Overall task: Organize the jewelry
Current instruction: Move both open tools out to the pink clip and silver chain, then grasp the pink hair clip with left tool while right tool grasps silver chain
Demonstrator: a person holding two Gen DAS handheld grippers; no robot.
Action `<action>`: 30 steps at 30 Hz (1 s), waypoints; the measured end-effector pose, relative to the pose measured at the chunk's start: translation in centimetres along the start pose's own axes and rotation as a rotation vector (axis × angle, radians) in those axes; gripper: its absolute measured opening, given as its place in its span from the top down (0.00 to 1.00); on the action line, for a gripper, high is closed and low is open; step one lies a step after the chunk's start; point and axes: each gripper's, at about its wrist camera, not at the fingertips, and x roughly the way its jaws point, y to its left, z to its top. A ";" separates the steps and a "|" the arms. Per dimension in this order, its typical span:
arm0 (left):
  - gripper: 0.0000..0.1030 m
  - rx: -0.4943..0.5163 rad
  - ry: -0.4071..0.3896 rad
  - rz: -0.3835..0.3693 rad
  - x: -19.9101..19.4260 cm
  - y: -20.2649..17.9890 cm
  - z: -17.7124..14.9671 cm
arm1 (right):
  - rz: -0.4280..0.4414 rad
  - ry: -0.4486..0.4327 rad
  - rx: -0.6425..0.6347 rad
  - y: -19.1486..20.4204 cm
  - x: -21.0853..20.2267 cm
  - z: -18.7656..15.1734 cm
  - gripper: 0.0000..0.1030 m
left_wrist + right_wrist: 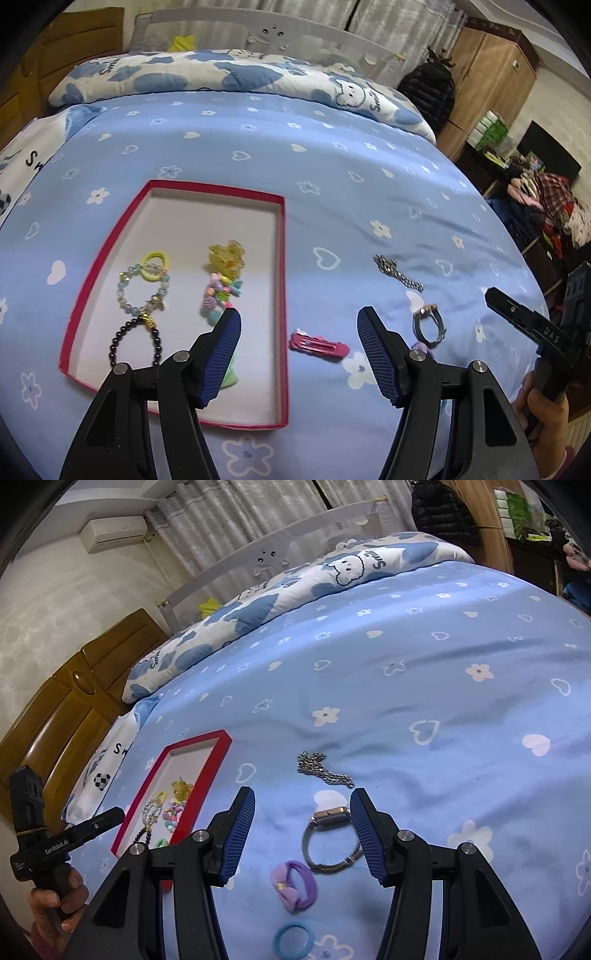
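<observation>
Your blue flowered bedsheet (332, 166) carries it all. The shallow red-rimmed box (284, 295), with bead bracelets inside, lies ahead-left of your left gripper (299, 339), whose jaws are spread and empty above the pink snap hairclip (319, 346). Your right gripper (303, 823) is released too, its fingers flanking the metal-banded watch (328, 840); the purple hair tie (293, 884) lies just below.
</observation>
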 end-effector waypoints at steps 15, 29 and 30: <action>0.37 0.113 0.090 -0.006 4.4 -3.8 -0.1 | -0.020 0.059 0.009 -1.6 1.7 -0.8 0.46; 0.37 0.446 0.230 -0.012 10.5 -5.8 -0.2 | 0.000 0.159 -0.105 -0.2 7.2 1.4 0.46; 0.37 0.480 0.242 -0.016 11.0 -5.9 -0.2 | 0.002 0.169 -0.108 -0.2 7.7 1.5 0.46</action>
